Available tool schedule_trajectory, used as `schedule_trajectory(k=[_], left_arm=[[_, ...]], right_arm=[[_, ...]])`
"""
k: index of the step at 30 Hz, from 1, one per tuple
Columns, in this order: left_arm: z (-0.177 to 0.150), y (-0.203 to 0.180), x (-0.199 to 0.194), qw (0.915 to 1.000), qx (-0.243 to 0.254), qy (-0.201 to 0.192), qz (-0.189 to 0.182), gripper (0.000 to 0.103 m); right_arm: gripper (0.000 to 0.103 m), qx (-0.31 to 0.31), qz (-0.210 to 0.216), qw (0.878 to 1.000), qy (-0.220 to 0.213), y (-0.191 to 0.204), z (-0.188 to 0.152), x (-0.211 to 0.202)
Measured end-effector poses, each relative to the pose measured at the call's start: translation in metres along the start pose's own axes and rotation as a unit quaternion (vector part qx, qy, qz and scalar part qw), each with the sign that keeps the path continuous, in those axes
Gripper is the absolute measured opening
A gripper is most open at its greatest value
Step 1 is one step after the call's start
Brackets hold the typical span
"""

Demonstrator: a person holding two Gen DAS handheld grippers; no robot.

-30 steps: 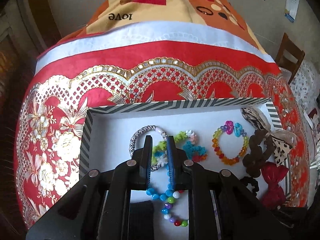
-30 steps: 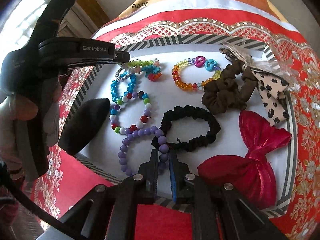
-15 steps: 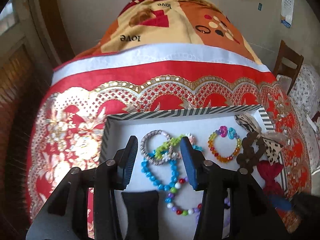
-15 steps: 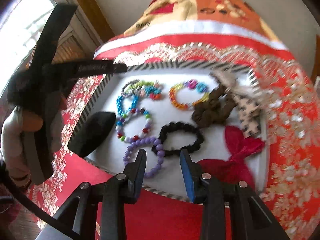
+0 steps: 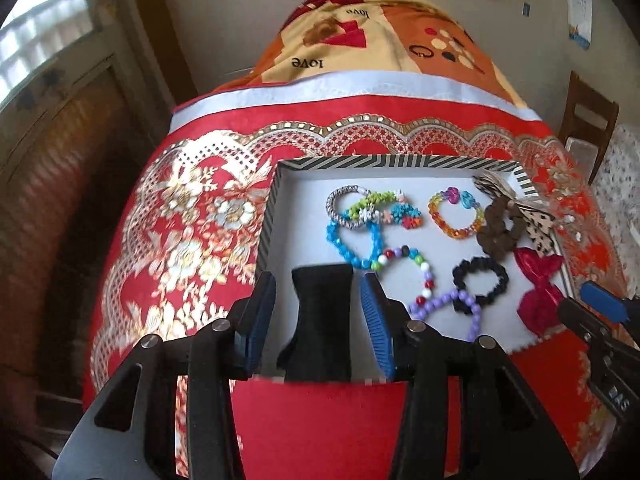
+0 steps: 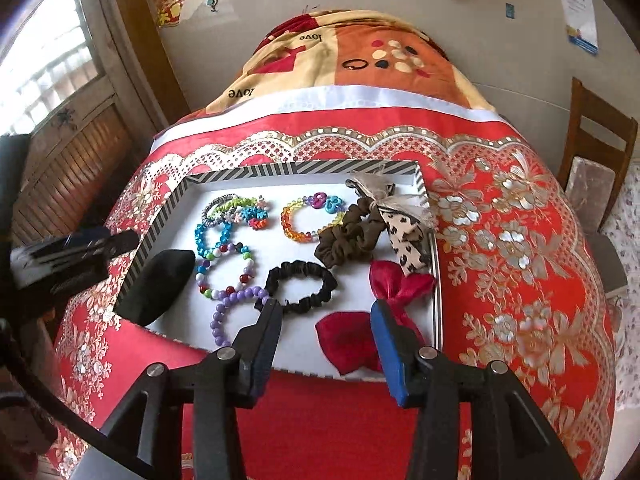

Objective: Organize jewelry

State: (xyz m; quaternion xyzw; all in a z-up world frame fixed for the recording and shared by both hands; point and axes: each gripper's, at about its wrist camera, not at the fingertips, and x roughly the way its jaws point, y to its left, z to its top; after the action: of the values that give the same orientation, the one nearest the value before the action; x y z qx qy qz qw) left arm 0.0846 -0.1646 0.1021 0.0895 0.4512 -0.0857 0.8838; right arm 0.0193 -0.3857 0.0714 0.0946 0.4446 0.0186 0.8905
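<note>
A white tray with a striped rim lies on the red cloth. It holds several bead bracelets, among them a blue one, an orange one and a purple one. A black scrunchie, a brown scrunchie, a red bow and a black stand lie there too. My left gripper is open above the stand, holding nothing. My right gripper is open and empty above the tray's near edge.
The tray sits on a red and gold patterned cloth over a bed with an orange blanket behind. A wooden chair stands at the right. A window and wooden shutters are at the left.
Both grippers have opened wide and pulled back and up from the tray. The left let go of the beaded bracelets; the right let go of the purple bracelet.
</note>
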Motion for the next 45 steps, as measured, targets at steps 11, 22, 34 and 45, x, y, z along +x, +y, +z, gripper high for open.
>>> schedule_trajectory(k=[11, 22, 34, 45], left_arm=[[-0.027, 0.008, -0.033, 0.9992, -0.030, -0.022, -0.016, 0.044], [-0.037, 0.002, -0.042, 0.9990, -0.031, -0.025, -0.022, 0.044], [-0.043, -0.003, -0.045, 0.9990, -0.032, -0.023, -0.022, 0.044], [-0.043, -0.007, -0.048, 0.9987, -0.034, -0.026, -0.027, 0.044]], right_arm=[[0.045, -0.002, -0.010, 1.000, -0.009, 0.011, -0.013, -0.018], [0.045, -0.010, -0.012, 1.000, -0.013, 0.013, -0.018, -0.029], [0.046, -0.016, -0.016, 1.000, -0.016, 0.012, -0.021, -0.034], [0.046, -0.020, -0.019, 1.000, -0.015, 0.012, -0.022, -0.035]])
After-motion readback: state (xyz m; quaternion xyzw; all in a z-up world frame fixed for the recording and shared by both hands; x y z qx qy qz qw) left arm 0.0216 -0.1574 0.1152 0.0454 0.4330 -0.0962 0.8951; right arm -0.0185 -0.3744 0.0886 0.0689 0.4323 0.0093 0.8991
